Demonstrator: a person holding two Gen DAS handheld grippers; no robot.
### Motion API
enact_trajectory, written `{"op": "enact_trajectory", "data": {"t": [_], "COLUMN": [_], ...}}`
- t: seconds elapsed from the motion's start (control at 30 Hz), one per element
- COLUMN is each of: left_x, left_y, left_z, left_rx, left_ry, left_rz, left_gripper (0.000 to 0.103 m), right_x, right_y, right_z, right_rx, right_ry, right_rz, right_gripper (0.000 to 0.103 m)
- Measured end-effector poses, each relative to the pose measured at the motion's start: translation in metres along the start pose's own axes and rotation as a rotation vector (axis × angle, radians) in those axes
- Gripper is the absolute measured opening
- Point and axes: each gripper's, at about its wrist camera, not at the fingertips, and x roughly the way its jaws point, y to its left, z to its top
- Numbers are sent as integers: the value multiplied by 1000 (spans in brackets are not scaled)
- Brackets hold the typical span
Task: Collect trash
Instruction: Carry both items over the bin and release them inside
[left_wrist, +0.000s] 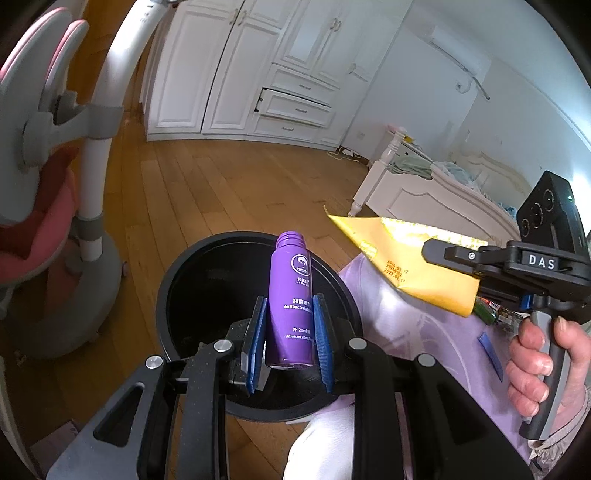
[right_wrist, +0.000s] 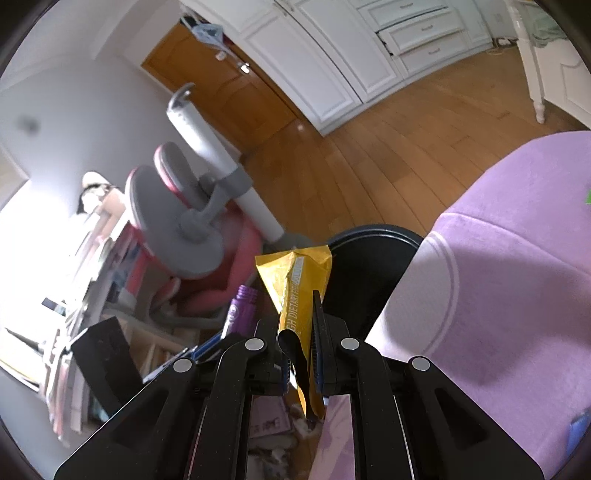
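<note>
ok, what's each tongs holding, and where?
Left tongs: purple bottle, lower body. Right tongs: yellow wrapper, crumpled lower end.

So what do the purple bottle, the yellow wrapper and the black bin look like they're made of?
Purple bottle: likely plastic, smooth satin finish, moulded threaded neck, printed white text.
Yellow wrapper: thin foil or metallised film, by its sharp creases and shiny glints; it could be coated paper.
Black bin: probably hard plastic, slightly glossy along its rounded rim.
</note>
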Motion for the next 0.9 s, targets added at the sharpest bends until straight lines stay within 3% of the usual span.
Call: {"op": "enact_trajectory", "data": {"t": [0.47, 0.53, 0.57, 0.6, 0.63, 0.67, 0.7, 0.9], "left_x": [19, 18, 18, 17, 16, 12, 8, -3], "left_y": [22, 22, 21, 20, 20, 18, 17, 5], "left_z": [3, 5, 6, 6, 7, 7, 7, 8], "left_rx": [-13, -6, -1, 3, 4, 3, 5, 31], "left_ry": [25, 14, 11, 7, 1, -16, -35, -50], "left_rz": [2, 19, 25, 30, 35, 47, 50, 29], "left_gripper": [26, 28, 29, 37, 44, 61, 69, 70], "right_x": [40, 41, 40, 38, 34, 31, 26, 3], "right_y": [-1, -1, -1, -2, -4, -5, -6, -10], "right_z": [8, 10, 11, 12, 13, 14, 15, 9], "right_rx": [9, 13, 18, 28, 40, 47, 51, 45], "right_ry": [46, 44, 39, 26, 6, -11, -34, -60], "right_rz": [-28, -28, -26, -24, -25, -24, -17, -5], "right_gripper": [10, 19, 32, 52, 63, 79, 80, 80]}}
